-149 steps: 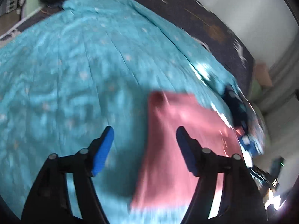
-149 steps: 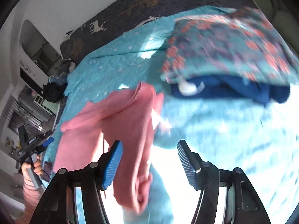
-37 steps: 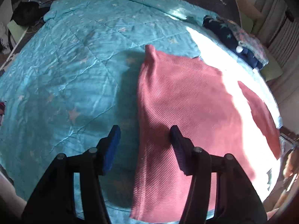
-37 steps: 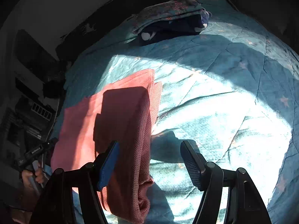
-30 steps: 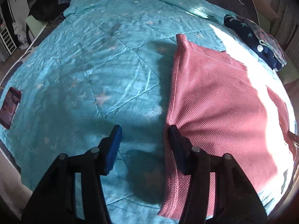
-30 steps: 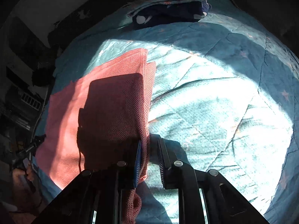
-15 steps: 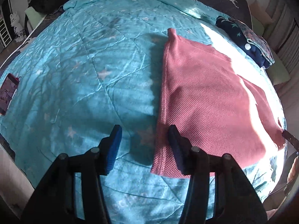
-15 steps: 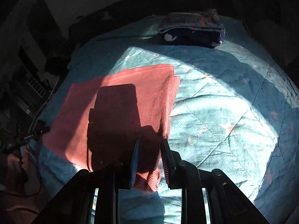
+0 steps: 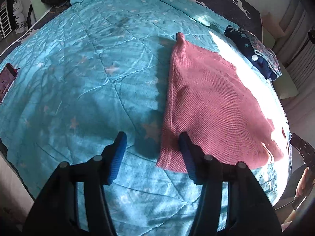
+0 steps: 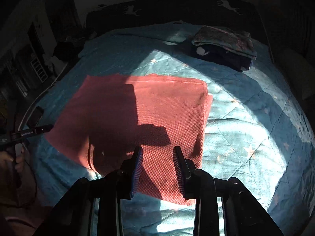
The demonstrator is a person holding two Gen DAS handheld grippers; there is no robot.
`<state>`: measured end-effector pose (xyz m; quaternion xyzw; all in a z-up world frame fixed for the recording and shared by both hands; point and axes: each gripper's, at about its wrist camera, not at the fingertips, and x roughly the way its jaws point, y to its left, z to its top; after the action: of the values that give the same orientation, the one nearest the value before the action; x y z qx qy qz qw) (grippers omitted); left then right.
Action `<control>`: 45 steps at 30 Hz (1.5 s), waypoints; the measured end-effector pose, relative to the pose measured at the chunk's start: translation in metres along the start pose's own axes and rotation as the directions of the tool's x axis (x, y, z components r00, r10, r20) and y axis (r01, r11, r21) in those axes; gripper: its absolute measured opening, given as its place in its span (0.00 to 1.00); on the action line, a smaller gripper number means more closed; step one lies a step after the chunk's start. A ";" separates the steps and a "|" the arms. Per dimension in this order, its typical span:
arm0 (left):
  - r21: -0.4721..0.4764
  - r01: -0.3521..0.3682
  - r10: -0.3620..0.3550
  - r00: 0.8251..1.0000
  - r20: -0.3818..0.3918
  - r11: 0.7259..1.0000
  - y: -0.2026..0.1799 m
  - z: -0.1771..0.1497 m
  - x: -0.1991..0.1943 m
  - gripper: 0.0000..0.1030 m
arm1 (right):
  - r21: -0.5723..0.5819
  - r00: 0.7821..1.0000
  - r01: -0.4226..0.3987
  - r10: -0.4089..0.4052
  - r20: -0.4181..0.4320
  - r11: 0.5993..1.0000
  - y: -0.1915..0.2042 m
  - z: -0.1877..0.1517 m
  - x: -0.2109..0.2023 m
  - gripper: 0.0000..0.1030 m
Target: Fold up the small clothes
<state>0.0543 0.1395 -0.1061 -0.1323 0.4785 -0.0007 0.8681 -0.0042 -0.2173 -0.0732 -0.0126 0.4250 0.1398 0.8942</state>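
Observation:
A pink knitted garment (image 9: 212, 102) (image 10: 157, 108) lies folded flat on the teal star quilt (image 9: 78, 78), half in sunlight. My left gripper (image 9: 151, 151) hovers over its near left corner. Its jaws are opening, and the corner shows between the fingers without the pads touching it. My right gripper (image 10: 158, 163) hangs above the garment's near edge, jaws also opening. The cloth lies on the bed below the gap and nothing is gripped. A hand (image 10: 15, 157) holds the left gripper at the left edge of the right wrist view.
A folded stack of dark blue and floral clothes (image 9: 256, 53) (image 10: 224, 45) sits at the far right of the bed. A phone (image 9: 6, 78) lies near the bed's left edge. A dark deer-print cover (image 10: 177, 9) runs along the far side.
My right gripper, nearly shut on the pink garment's edge a second ago, has opened, let it go, risen and rolled. The garment now lies flat. My left gripper drew back slightly.

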 end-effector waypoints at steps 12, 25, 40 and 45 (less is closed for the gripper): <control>-0.117 -0.021 0.026 0.999 0.041 0.993 0.062 -0.005 -0.013 0.62 | -0.459 0.993 -0.113 0.092 -0.068 0.881 0.158 0.002 0.053 0.45; -0.194 -0.012 0.026 0.997 0.071 0.981 0.105 -0.003 -0.025 0.63 | -0.728 1.000 -0.010 0.000 -0.014 0.686 0.280 -0.023 0.116 0.58; -0.165 0.036 -0.024 0.997 0.072 0.986 0.096 0.022 -0.015 0.63 | -0.629 0.993 0.119 -0.086 0.082 0.769 0.275 0.002 0.135 0.17; -0.153 0.075 -0.066 0.996 0.067 0.985 0.088 0.033 -0.010 0.63 | -0.467 0.999 -0.034 0.043 0.008 0.884 0.246 0.024 0.124 0.11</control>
<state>0.0653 0.2336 -0.1016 -0.2162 0.4451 0.0099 0.8689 0.0244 0.0522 -0.1287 -0.2177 0.3709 0.2556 0.8659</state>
